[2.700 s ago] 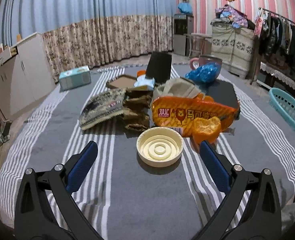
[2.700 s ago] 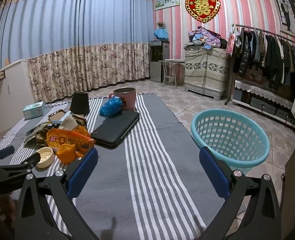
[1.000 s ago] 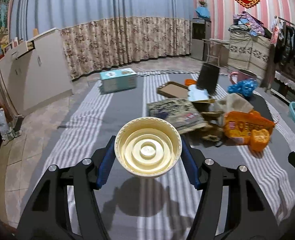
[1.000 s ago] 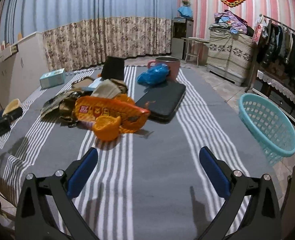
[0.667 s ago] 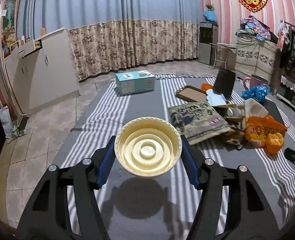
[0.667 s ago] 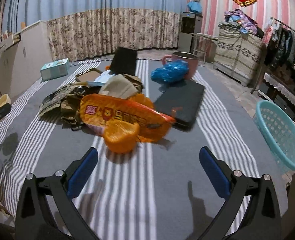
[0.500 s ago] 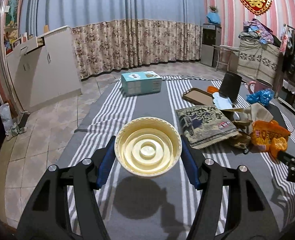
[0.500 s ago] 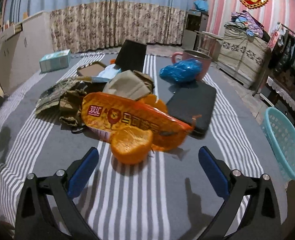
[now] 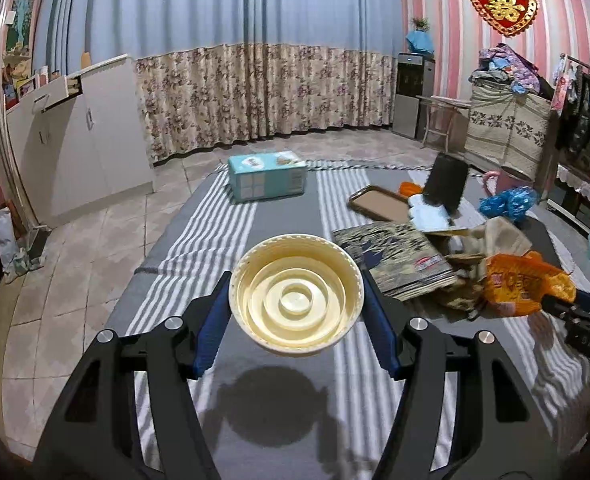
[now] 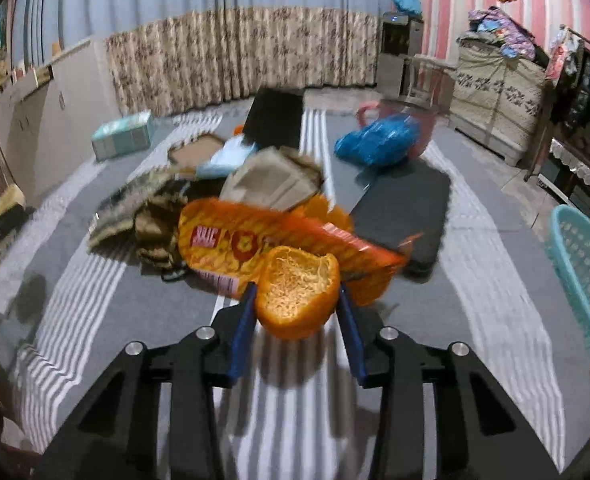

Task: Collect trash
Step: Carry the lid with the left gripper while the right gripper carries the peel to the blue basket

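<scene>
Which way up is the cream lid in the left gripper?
Hollow side up, roughly level: the cream lid shows its raised rim and inner rings, clamped at both sides by the left gripper.

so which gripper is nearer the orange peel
Right. The right gripper has the orange peel between its closing jaws; the left gripper holds the cream lid well away from it.

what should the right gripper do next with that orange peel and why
Probably finish closing, then lift. The right gripper is closing, its jaws at either side of the orange peel, which sits on the striped cloth against the orange snack bag. The turquoise basket, to its right, looks the likely drop spot.
</scene>
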`<action>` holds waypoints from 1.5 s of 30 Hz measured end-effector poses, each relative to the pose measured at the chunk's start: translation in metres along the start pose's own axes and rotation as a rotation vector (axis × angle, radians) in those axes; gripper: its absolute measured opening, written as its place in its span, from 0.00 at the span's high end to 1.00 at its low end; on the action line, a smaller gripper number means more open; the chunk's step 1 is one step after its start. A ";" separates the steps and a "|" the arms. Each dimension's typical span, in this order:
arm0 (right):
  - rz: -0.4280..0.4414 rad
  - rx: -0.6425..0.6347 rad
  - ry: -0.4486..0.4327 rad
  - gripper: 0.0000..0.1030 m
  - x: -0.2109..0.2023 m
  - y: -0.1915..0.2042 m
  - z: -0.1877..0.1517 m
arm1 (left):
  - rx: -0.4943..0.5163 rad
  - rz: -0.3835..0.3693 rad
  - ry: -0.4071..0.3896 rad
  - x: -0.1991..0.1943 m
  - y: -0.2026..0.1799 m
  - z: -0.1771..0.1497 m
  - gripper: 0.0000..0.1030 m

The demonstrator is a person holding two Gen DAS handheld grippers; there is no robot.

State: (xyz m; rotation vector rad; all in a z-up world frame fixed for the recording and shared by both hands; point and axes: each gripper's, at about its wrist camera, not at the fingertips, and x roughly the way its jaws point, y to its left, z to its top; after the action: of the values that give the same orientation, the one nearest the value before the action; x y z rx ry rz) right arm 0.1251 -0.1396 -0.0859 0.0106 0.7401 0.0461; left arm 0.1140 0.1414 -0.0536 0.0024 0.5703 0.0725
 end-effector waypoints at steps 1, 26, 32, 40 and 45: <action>-0.004 0.006 -0.018 0.61 -0.008 -0.004 0.001 | 0.005 -0.003 -0.008 -0.003 -0.005 0.001 0.41; -0.235 0.216 -0.209 0.61 -0.124 -0.193 0.002 | 0.163 -0.262 -0.094 -0.059 -0.202 0.030 0.41; -0.285 0.247 -0.215 0.61 -0.131 -0.228 -0.001 | 0.199 -0.318 -0.099 -0.064 -0.246 0.036 0.41; -0.345 0.300 -0.229 0.61 -0.142 -0.275 -0.007 | 0.251 -0.390 -0.093 -0.069 -0.303 0.040 0.41; -0.383 0.337 -0.247 0.61 -0.145 -0.307 -0.011 | 0.292 -0.453 -0.075 -0.064 -0.343 0.044 0.41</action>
State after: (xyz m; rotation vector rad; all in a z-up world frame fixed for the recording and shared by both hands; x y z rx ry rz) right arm 0.0224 -0.4531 -0.0039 0.1929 0.4856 -0.4387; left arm 0.1073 -0.2048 0.0101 0.1592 0.4914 -0.4499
